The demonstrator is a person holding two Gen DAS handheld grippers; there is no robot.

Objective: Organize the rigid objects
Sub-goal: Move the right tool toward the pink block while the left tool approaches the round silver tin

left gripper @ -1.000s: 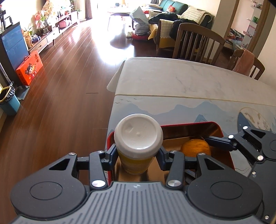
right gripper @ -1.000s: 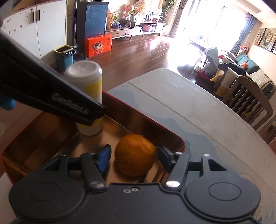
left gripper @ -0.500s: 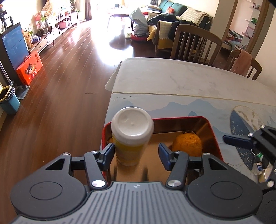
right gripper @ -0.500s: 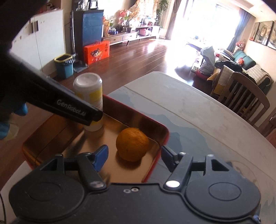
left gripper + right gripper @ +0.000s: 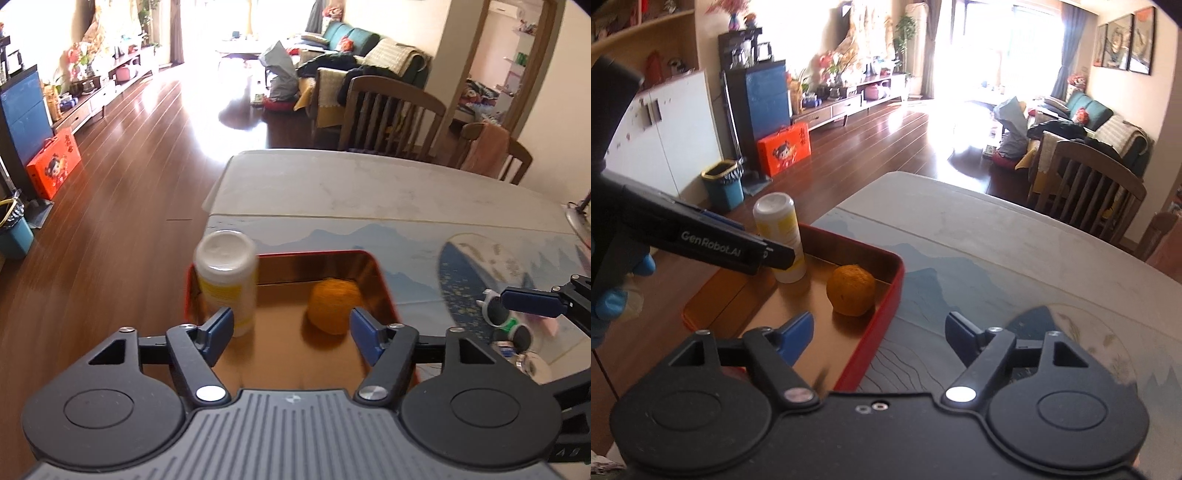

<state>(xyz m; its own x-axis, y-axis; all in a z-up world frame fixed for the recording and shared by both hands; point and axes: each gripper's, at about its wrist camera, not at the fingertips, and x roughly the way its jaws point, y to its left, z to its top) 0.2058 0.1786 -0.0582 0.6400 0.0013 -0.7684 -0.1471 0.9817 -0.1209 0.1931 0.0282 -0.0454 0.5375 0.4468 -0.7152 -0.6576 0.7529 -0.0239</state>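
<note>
One table [image 5: 369, 192] carries one red tray [image 5: 886, 295]; inside it stand one white-capped yellow bottle [image 5: 226, 273] upright and one orange [image 5: 851, 290] beside it. The two grippers, left [image 5: 291, 328] and right [image 5: 879, 332], have just been opening, jaws apart and empty.

A home's open living and dining room. Past the dining table [image 5: 369, 192] stand wooden chairs [image 5: 391, 110]; beyond them a green sofa [image 5: 354, 40] piled with clothes, and left of the table, wood flooring [image 5: 122, 177] runs to what seems a TV cabinet [image 5: 849, 101].
</note>
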